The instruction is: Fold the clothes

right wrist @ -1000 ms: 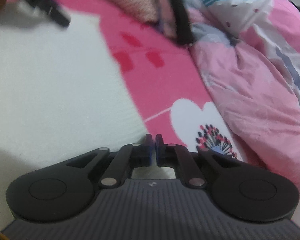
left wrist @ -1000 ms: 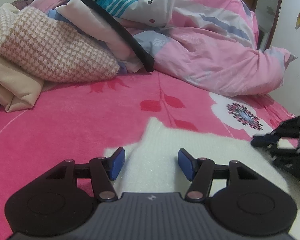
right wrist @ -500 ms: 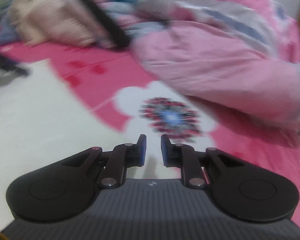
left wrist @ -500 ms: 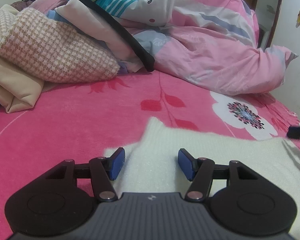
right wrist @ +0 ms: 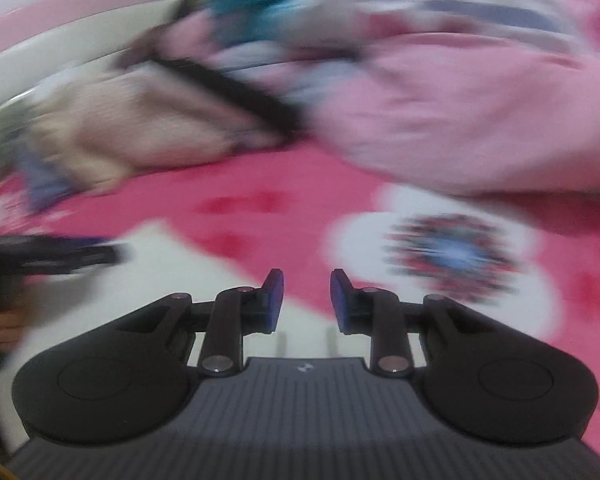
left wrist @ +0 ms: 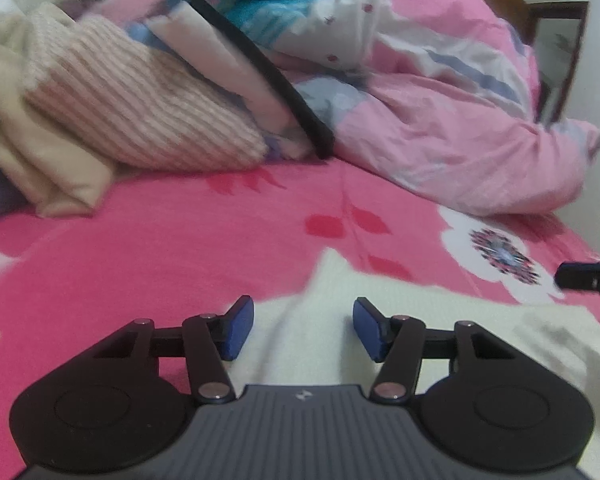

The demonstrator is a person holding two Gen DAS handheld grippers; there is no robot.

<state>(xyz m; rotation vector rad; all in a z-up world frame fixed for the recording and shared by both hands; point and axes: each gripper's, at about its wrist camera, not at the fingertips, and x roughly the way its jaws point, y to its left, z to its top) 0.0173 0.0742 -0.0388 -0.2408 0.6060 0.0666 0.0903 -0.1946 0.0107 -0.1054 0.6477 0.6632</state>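
Observation:
A cream-white knitted garment [left wrist: 440, 320] lies flat on the pink flowered bedspread [left wrist: 180, 248]. My left gripper [left wrist: 303, 328] hovers low over its near left part, open, with cloth between and under the blue pads but not pinched. In the right wrist view, which is blurred by motion, my right gripper [right wrist: 306, 300] is open over the same garment [right wrist: 172, 276] near its far edge, holding nothing. Its tip shows at the right edge of the left view as the right gripper [left wrist: 584, 276]. The left gripper [right wrist: 60, 258] appears dark at the left of the right view.
A heaped pink quilt [left wrist: 440, 120] fills the back right. A houndstooth pillow [left wrist: 140, 112] and beige folded cloth [left wrist: 40, 160] sit at the back left, with a black-edged cloth [left wrist: 268, 72] between. A person lies at the far top left. A wooden mirror frame [left wrist: 560, 60] stands beside the bed.
My right gripper went from shut to open and swung from the garment's left side to its right, far edge. The left gripper stayed open and shifted slightly.

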